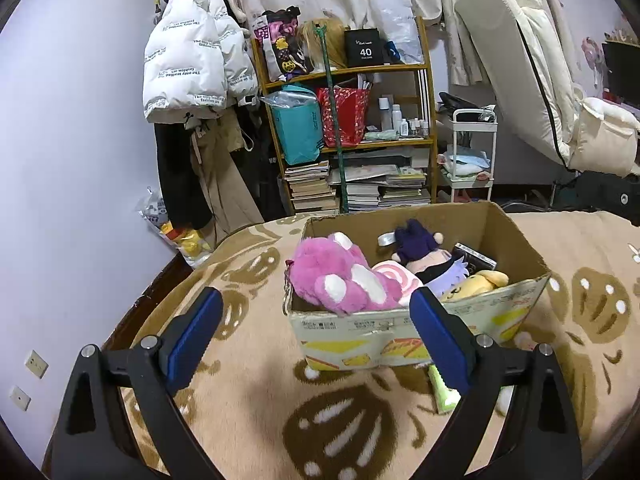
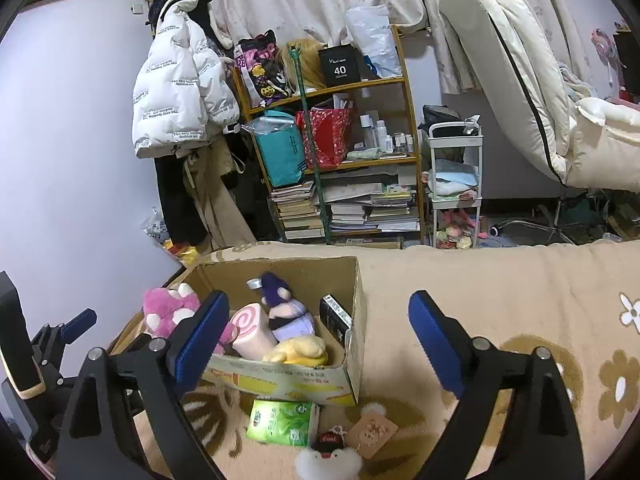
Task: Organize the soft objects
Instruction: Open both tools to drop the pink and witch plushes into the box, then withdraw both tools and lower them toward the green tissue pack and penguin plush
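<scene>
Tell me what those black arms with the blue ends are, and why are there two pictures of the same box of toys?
Those are grabbers, like big tongs, and a person holds one in each hand. Each has a small camera looking out between its two fingers, so you get two pictures: one from the left gripper and one from the right gripper. The blue parts are soft pads. Both grabbers are wide open and hold nothing.

They are over a bed with a tan blanket. On it stands a cardboard box holding a pink plush bear, a pink swirl roll pillow, a purple-haired doll and a yellow plush.

On the blanket in front of the box lie a green tissue pack, a white fluffy toy and a small tan tag.
</scene>
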{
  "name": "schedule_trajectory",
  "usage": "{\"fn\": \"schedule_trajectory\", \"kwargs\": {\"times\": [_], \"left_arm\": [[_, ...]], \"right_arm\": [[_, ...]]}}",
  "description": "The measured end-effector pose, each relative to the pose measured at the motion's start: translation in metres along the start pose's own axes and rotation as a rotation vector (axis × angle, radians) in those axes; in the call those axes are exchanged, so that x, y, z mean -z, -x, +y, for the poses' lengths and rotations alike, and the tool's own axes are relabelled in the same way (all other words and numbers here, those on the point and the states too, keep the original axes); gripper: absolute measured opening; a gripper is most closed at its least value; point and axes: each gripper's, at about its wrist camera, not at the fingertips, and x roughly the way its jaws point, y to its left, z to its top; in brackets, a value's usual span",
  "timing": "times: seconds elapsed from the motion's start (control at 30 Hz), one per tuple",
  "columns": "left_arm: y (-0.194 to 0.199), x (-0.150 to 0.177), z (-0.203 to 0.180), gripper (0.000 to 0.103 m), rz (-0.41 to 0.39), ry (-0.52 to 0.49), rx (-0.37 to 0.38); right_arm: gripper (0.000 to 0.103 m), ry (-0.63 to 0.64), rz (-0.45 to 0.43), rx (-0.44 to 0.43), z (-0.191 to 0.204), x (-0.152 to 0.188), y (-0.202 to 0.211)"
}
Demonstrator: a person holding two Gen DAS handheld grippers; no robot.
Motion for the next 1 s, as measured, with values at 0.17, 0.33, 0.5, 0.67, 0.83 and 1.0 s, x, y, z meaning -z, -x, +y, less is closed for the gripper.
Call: {"fn": "schedule_trajectory", "kwargs": {"times": [0.17, 0.33, 0.5, 0.67, 0.83, 1.0], "left_arm": [[0.011, 0.002, -0.001, 0.094, -0.011, -0.004, -0.005], [0.02, 0.008, -0.004, 0.099, -0.005, -0.021, -0.001], [0.028, 0.013, -0.005, 0.099, 0.002, -0.032, 0.014], [0.034, 0.019, -0.002, 0.099, 0.02, -0.024, 0.025], [0.035, 0.02, -0.001, 0.099, 0.036, -0.027, 0.016], [0.032, 0.022, 0.001, 0.1, 0.066, -0.015, 0.037]], "right_arm": [[0.102, 0.012, -0.008, 0.029, 0.004, 0.003, 0.014], [0.102, 0.045, 0.015, 0.056, 0.009, 0.006, 0.019], [0.103, 0.06, 0.037, 0.068, 0.012, 0.013, 0.026], [0.103, 0.089, 0.061, 0.095, 0.017, 0.024, 0.032], [0.103, 0.095, 0.103, 0.1, 0.016, 0.034, 0.034], [0.103, 0.079, 0.121, 0.103, 0.013, 0.038, 0.035]]}}
